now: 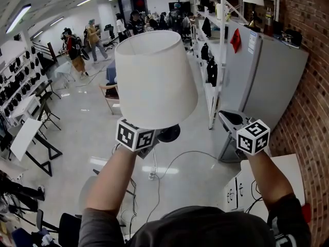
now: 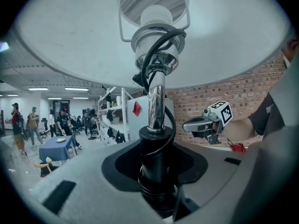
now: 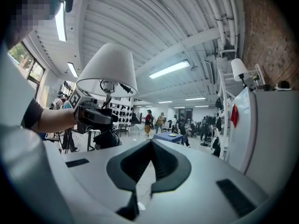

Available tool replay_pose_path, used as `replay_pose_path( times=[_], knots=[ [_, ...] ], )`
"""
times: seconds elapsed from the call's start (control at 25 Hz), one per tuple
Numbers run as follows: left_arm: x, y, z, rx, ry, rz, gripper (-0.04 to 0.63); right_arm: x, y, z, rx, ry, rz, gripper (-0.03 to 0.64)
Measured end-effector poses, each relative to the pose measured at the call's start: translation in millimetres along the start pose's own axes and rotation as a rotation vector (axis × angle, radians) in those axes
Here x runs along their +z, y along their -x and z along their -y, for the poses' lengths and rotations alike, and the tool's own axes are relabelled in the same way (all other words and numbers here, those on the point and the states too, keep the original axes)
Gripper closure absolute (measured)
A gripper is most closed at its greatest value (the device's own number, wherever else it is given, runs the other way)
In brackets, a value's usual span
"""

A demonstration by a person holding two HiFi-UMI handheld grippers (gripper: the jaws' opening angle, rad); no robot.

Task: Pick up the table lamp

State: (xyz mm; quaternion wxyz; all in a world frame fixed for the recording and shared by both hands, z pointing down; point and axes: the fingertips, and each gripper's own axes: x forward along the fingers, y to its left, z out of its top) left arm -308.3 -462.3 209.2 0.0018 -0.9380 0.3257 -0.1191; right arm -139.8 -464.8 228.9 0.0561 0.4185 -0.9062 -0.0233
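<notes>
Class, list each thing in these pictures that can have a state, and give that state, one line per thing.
table lamp: lifted off any surface, held upright in the air.
bulb: looks unlit.
cord: looped around the chrome stem.
left gripper: shut on the table lamp, low on its stem.
right gripper: shut, nothing between its jaws.

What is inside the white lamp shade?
The left gripper view shows a bulb, its socket, a wire frame and a black cord around the chrome stem. In the head view the shade covers them.
</notes>
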Motion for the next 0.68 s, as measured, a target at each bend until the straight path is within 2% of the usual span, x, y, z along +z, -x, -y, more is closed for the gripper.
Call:
replay_pose_path(
  times=[0.68],
  knots=[
    [0.8,-8.8,-1.8,-0.016,0.002,-0.009,0.449,1.2,-4.9,5.1,-0.005,0.015,-0.007,0.623]
  ],
)
